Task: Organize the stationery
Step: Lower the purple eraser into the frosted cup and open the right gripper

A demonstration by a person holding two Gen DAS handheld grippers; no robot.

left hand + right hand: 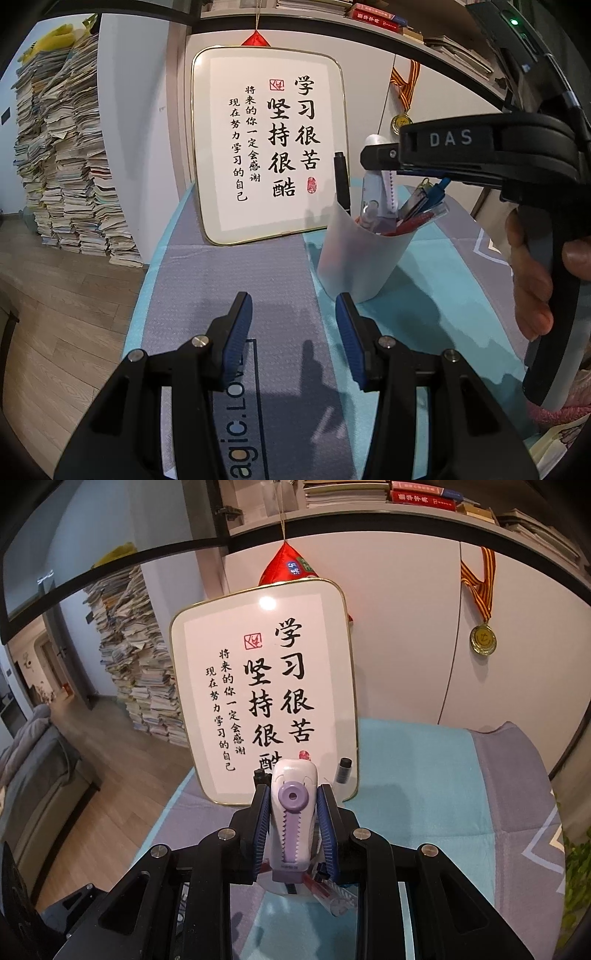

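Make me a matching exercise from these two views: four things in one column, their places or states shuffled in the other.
1. white-and-purple plastic correction tape
2. translucent white plastic pen cup
3. left claw
4. gold-rimmed calligraphy board

A. open, holding nothing
B. leaning against the wall
C. clamped in the right claw
D. standing on the mat, full of pens

Pairs: 1-C, 2-D, 3-A, 4-B

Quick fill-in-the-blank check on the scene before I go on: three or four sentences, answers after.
1. The right gripper is shut on the white and ____ correction tape.
2. The left gripper has its fingers ____ and holds nothing.
3. The translucent pen cup stands on the ____ side of the left gripper.
4. A gold ____ hangs from the striped ribbon.

Answers: purple; open; right; medal
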